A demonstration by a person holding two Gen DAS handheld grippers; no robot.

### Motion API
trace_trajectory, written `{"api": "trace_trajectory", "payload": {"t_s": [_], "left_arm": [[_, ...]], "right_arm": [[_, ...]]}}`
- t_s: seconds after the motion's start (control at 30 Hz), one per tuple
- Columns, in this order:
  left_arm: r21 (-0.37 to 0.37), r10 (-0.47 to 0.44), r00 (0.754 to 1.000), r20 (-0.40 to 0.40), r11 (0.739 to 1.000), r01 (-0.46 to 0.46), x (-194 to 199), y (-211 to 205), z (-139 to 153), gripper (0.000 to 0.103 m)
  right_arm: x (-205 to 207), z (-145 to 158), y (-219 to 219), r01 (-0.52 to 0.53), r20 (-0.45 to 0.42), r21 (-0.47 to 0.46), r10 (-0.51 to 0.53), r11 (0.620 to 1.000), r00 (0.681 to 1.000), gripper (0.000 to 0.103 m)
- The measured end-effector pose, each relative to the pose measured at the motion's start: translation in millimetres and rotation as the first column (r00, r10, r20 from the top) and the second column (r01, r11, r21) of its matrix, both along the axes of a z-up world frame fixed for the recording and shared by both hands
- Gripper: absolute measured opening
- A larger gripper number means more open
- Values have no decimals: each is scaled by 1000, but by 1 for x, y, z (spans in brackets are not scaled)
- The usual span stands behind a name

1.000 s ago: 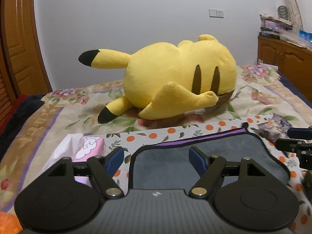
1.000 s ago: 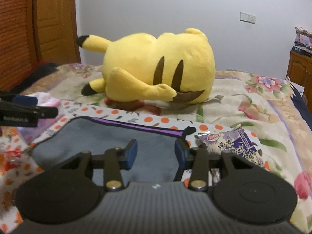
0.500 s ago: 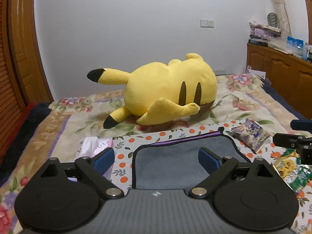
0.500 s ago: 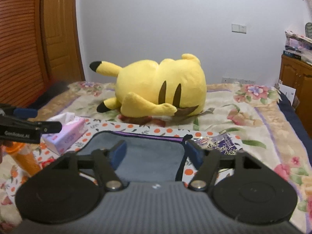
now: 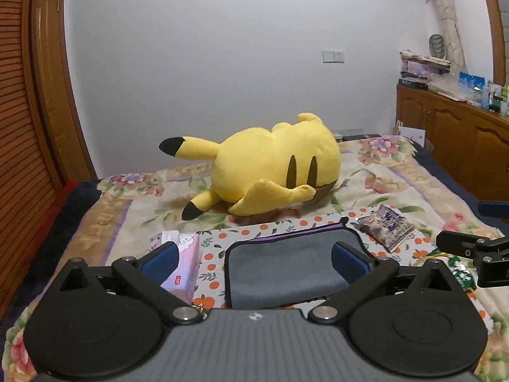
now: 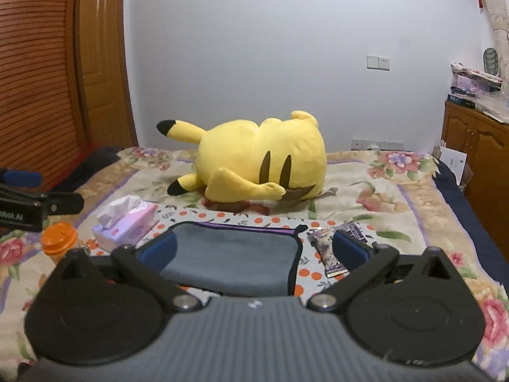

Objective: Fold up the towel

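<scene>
Holding both tongs wide over the towel

Your left tongs [image 5: 254, 259] and right tongs [image 6: 254, 251] are spread apart, gripping nothing. The grey towel [image 5: 286, 264] lies folded flat on the bed [image 6: 413, 219], between a tissue box [image 6: 127, 222] and a snack packet [image 5: 386, 227], near the plush [image 5: 273, 165].

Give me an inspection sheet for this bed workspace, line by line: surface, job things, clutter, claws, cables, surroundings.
Surface: floral bedspread with an orange-dotted cloth laid on it.
Job's things: grey towel, purple-edged, lying flat on the dotted cloth, ungripped.
Clutter: yellow plush behind the towel; pink tissue box to its left; purple snack packet to its right; orange-lidded bottle; green packet, partly hidden.
Claws: left claw open, empty; right claw open, empty; both above the towel's near side.
Cables: nothing seen.
Surroundings: white wall, wooden door, wooden cabinet with stacked items.
</scene>
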State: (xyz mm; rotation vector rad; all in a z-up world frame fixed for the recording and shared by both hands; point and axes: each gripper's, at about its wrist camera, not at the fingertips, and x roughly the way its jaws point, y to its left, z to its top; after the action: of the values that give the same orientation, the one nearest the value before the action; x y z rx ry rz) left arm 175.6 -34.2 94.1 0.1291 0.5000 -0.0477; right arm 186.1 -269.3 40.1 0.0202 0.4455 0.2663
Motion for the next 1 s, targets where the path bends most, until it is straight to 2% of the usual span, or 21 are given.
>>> {"api": "trace_trajectory", "payload": {"t_s": [0.13, 0.43, 0.77, 1.0], "left_arm": [[12, 25, 1000, 6, 1000, -25, -14, -2, 13, 103], [-10, 16, 1000, 22, 1000, -15, -50, 0, 31, 103], [16, 25, 999, 37, 1000, -26, -78, -2, 32, 103], [4, 9, 1000, 26, 1000, -9, -92, -3, 23, 103]], "right_arm": [[-15, 13, -2, 0, 16, 0, 0, 1000, 1000, 103], [-44, 36, -6, 11, 55, 13, -12, 1000, 998, 103], [-65, 39, -4, 11, 66, 23, -13, 1000, 998, 103], [-83, 34, -5, 16, 65, 51, -20, 999, 998, 103]]}}
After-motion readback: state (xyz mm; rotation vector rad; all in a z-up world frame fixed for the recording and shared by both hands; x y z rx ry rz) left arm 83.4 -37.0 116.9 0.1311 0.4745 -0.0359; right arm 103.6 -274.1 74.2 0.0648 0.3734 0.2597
